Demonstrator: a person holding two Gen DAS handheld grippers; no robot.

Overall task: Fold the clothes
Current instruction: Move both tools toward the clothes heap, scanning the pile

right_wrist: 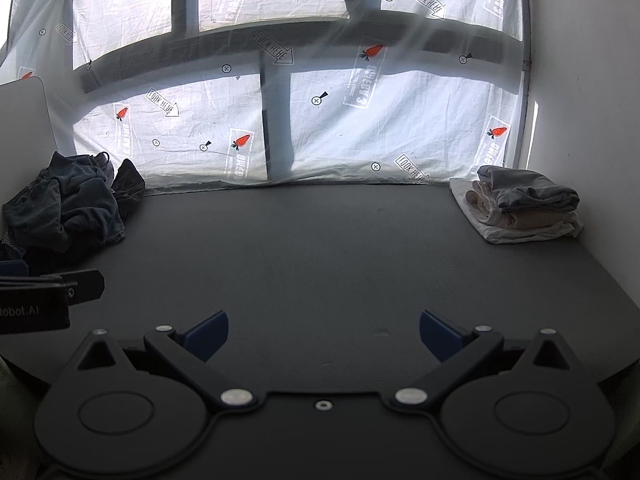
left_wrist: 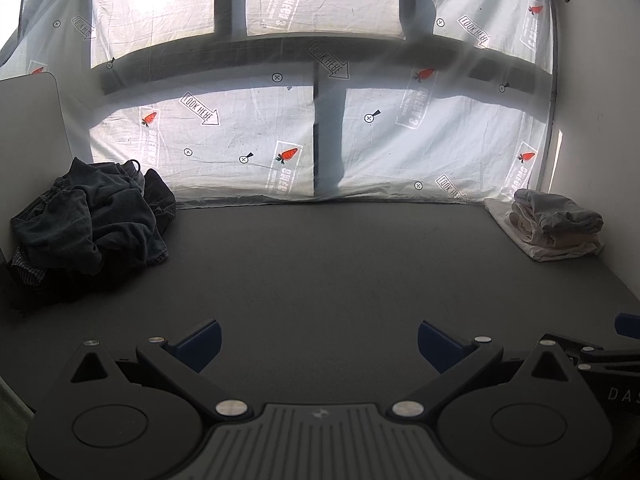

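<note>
Left gripper (left_wrist: 319, 344) spread wide, empty, low over grey table (left_wrist: 320, 272), right gripper (right_wrist: 324, 336) likewise spread and empty, each glimpsed sidelong in the other's view, dark crumpled clothes (left_wrist: 92, 220) far left, folded stack (right_wrist: 528, 204) far right corner.

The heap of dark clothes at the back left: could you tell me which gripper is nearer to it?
Left. The left gripper is open over the table's near edge, with the dark heap ahead to its left. The right gripper, also open, sits further right, beyond the left one.
</note>
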